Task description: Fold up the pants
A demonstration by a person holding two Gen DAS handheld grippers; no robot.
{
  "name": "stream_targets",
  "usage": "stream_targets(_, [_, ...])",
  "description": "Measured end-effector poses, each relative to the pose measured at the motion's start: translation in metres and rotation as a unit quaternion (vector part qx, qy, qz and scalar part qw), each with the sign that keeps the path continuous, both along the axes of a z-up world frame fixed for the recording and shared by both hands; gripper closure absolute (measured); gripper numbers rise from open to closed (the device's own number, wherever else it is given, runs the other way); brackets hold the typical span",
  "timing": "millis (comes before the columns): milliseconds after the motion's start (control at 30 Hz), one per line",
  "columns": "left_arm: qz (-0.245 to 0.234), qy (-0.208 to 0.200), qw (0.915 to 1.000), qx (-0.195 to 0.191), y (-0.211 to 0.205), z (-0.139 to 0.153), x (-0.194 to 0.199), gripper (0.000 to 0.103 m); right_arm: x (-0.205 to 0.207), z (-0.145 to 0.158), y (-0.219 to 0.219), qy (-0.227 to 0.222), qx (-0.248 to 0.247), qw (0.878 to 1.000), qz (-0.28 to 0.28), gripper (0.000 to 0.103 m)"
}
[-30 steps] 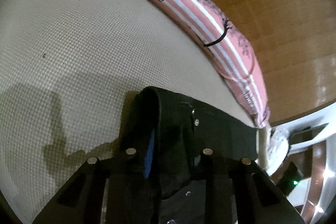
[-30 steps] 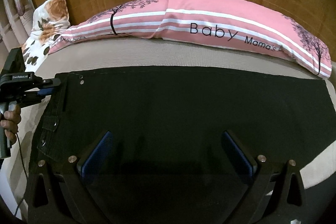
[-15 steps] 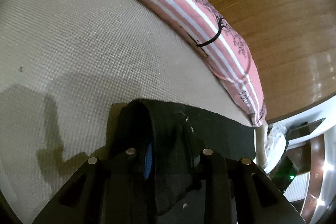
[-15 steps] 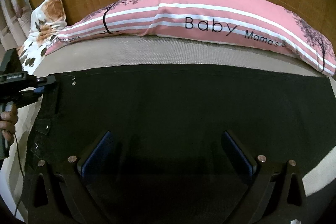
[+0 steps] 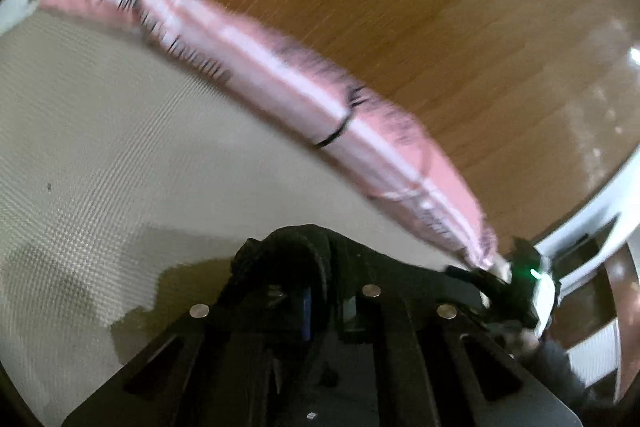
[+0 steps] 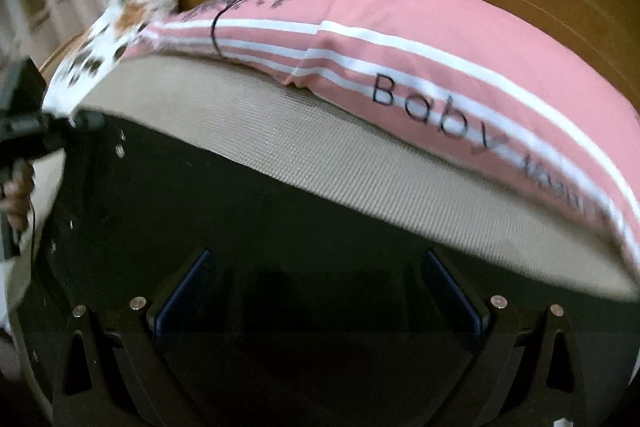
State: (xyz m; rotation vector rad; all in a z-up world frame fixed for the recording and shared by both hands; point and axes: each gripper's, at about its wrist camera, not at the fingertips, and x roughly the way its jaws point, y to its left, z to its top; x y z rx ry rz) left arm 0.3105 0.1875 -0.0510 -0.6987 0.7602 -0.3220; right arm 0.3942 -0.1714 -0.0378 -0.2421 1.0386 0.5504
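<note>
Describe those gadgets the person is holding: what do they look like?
Each is a black plastic two-finger tool. The right gripper has angular black fingers lined with blue pads and dotted with round silver fasteners. The left gripper is built the same way, a strip of blue showing between its fingers. From the right wrist view it shows a boxy black body and a thin dark cable.

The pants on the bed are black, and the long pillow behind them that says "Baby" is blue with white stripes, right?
Almost. The pants are black and lie on the bed, but the long pillow that says "Baby" is pink with white stripes, not blue. The right wrist view shows it clearly.
</note>
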Motion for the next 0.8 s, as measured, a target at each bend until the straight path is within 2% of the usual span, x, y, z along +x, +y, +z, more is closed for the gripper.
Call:
stream_targets(167, [-0.029,-0.056,0.9978,-0.020,-0.001,0.022,-0.025,0.095,0.033,0.008,-0.003,0.027,-0.017,0.995,0.098,0.003])
stream_targets(233, [-0.039,-0.070,0.9966,-0.015,-0.002,0.029,-0.033,0.095,0.043,0.009,-0.004,0.041,-0.025,0.990,0.131,0.004])
stream_targets(300, [-0.043,-0.073,0.9963,-0.015,-0.001,0.033,-0.036,0.095,0.054,0.005,-0.010,0.074,-0.030,0.983,0.168,0.014])
stream_targets(433, [-0.047,-0.078,0.9958,-0.003,-0.007,0.037,-0.035,0.095,0.070,-0.011,-0.019,0.130,-0.037,0.970,0.202,0.026])
stream_targets(533, [-0.046,-0.074,0.9962,0.006,-0.011,0.037,-0.032,0.095,0.075,-0.020,-0.029,0.151,-0.050,0.962,0.223,0.034])
stream_targets(633, [-0.044,-0.069,0.9966,0.013,-0.010,0.036,-0.033,0.095,0.077,-0.021,-0.039,0.149,-0.044,0.961,0.228,0.049])
stream_targets(667, [-0.044,-0.068,0.9966,0.017,-0.011,0.035,-0.032,0.095,0.077,-0.021,-0.045,0.151,-0.040,0.962,0.224,0.060])
stream_targets(733, [-0.043,-0.062,0.9967,0.030,-0.012,0.033,-0.031,0.095,0.076,-0.019,-0.052,0.143,-0.042,0.965,0.216,0.072])
stream_targets(800, [-0.041,-0.054,0.9969,0.041,-0.014,0.031,-0.029,0.095,0.067,-0.017,-0.054,0.122,-0.054,0.970,0.205,0.091])
